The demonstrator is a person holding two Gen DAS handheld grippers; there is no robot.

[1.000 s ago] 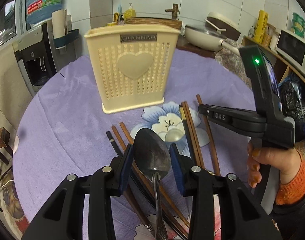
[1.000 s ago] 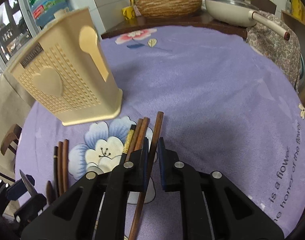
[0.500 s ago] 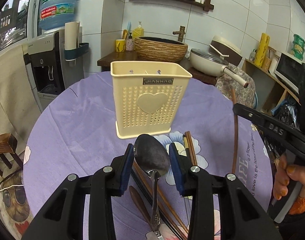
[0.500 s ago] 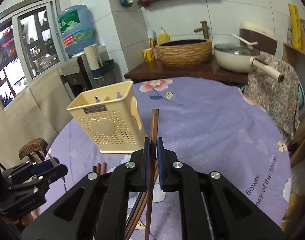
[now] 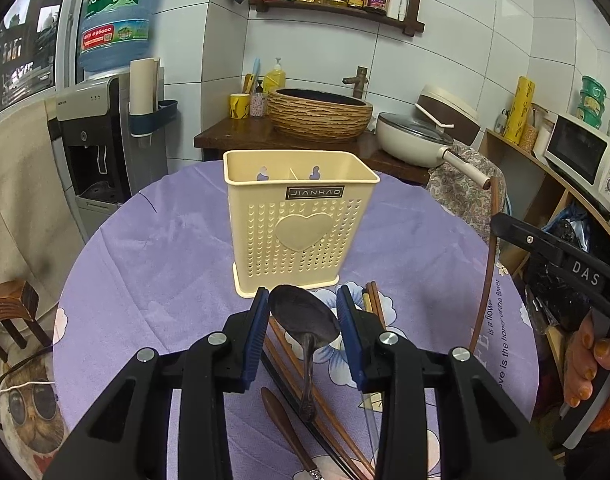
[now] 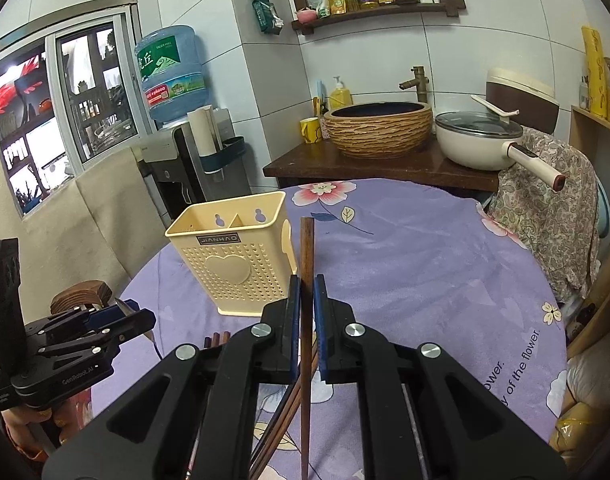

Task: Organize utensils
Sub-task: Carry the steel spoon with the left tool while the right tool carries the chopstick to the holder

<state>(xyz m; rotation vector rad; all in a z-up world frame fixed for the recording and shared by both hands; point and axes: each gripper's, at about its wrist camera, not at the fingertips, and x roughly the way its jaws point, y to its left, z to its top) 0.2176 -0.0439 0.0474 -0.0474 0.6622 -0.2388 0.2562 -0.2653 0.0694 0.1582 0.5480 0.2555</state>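
Observation:
A cream perforated utensil holder [image 5: 301, 216] with a heart on its front stands upright on the purple tablecloth; it also shows in the right wrist view [image 6: 233, 260]. My left gripper [image 5: 303, 312] is shut on a metal spoon [image 5: 305, 320], bowl forward, held above the table in front of the holder. My right gripper [image 6: 303, 300] is shut on a brown wooden chopstick [image 6: 306, 264], held upright to the right of the holder. The chopstick also shows in the left wrist view [image 5: 490, 256].
Several brown chopsticks [image 5: 375, 304] and a dark wooden spoon [image 5: 283, 420] lie on the flowered cloth [image 5: 165, 272] below the grippers. A counter behind holds a woven basin [image 5: 319, 114] and a white pan [image 5: 413, 136]. A water dispenser [image 5: 101, 136] stands left.
Both grippers rose from the table and pulled back from the holder, the left with the spoon, the right with the chopstick, which went from lying on the cloth to upright.

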